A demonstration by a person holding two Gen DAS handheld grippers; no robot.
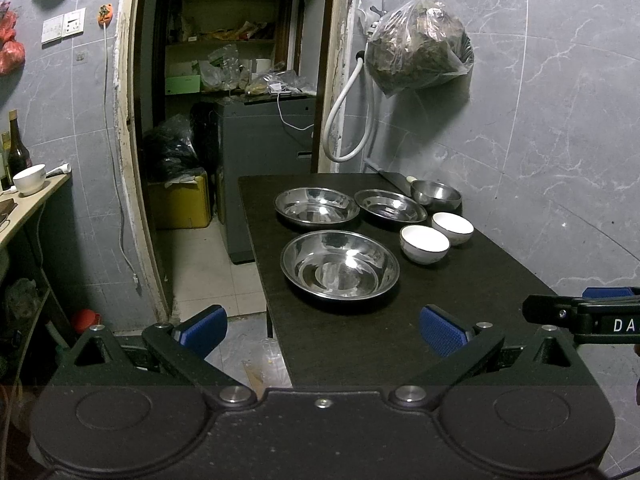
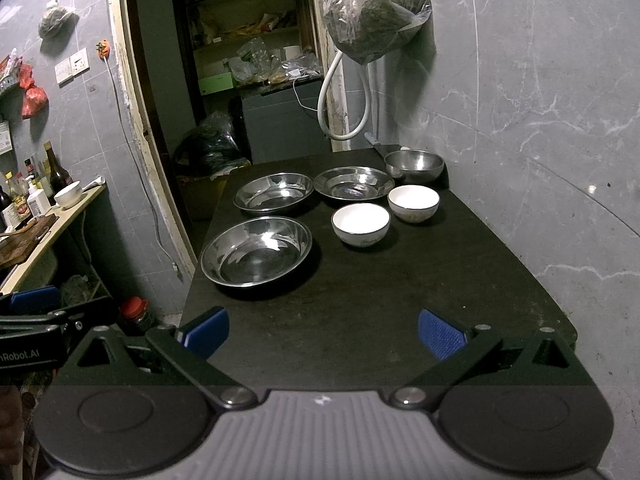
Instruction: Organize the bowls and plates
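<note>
Left wrist view is showing 3 steel plates and 3 bowls lying separately on the tabletop, unstacked; both grippers are hovering with jaws spread, holding nothing.

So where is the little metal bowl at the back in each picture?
Left wrist view: the small steel bowl sits right of middle, at the table's far right corner by the wall.
Right wrist view: the same bowl sits right of middle, higher up.
Shared landmark: the white hose loops just behind it.
</note>
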